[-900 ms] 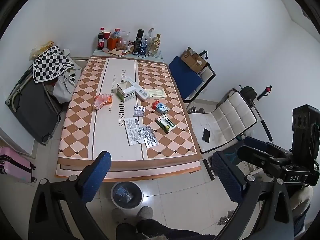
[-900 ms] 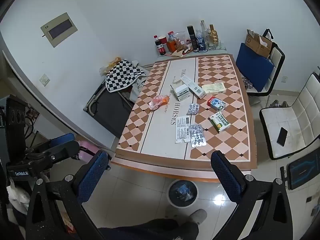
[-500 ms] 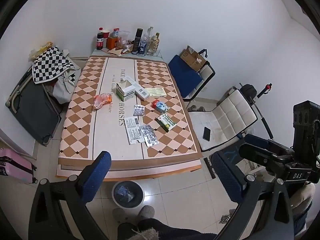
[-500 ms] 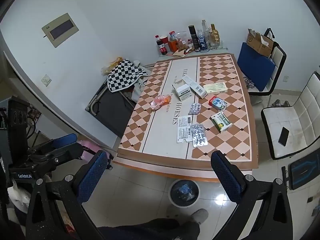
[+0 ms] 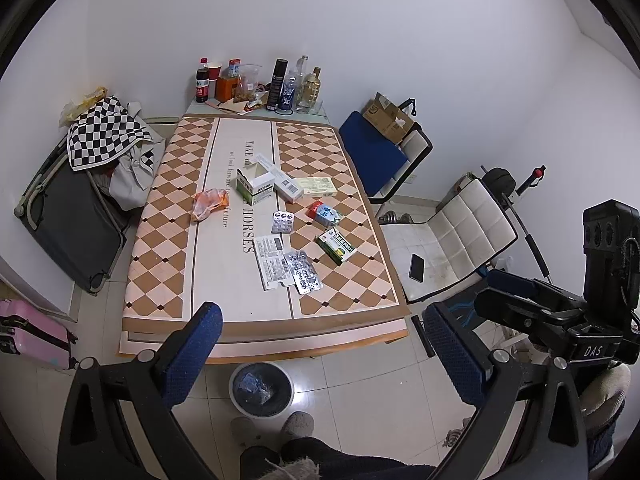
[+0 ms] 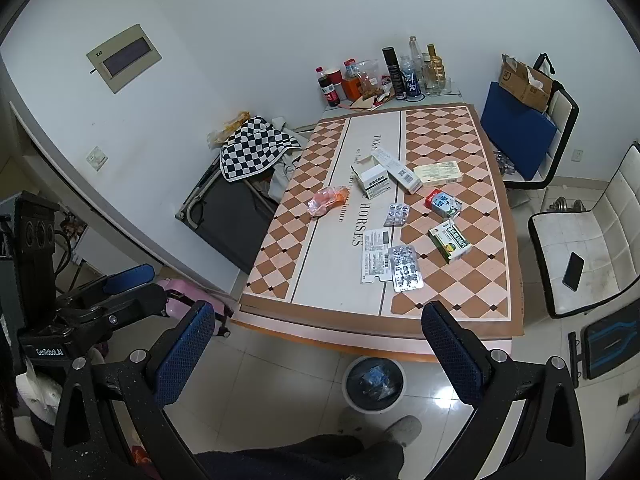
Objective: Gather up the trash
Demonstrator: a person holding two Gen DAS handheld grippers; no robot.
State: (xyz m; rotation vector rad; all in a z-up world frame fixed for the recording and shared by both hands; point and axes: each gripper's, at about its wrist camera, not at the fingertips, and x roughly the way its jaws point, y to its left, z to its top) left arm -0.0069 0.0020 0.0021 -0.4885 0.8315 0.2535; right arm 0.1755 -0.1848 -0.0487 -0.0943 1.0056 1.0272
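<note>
Grippers | left gripper spread wide, empty | right gripper spread wide, empty | both above table

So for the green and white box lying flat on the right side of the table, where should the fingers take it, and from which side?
Probably from above, across its two long sides. The green and white box lies flat on the table, apart from the other litter, with its narrow width well inside the open right gripper. It sits angled, so the fingers would need turning to match.
</note>
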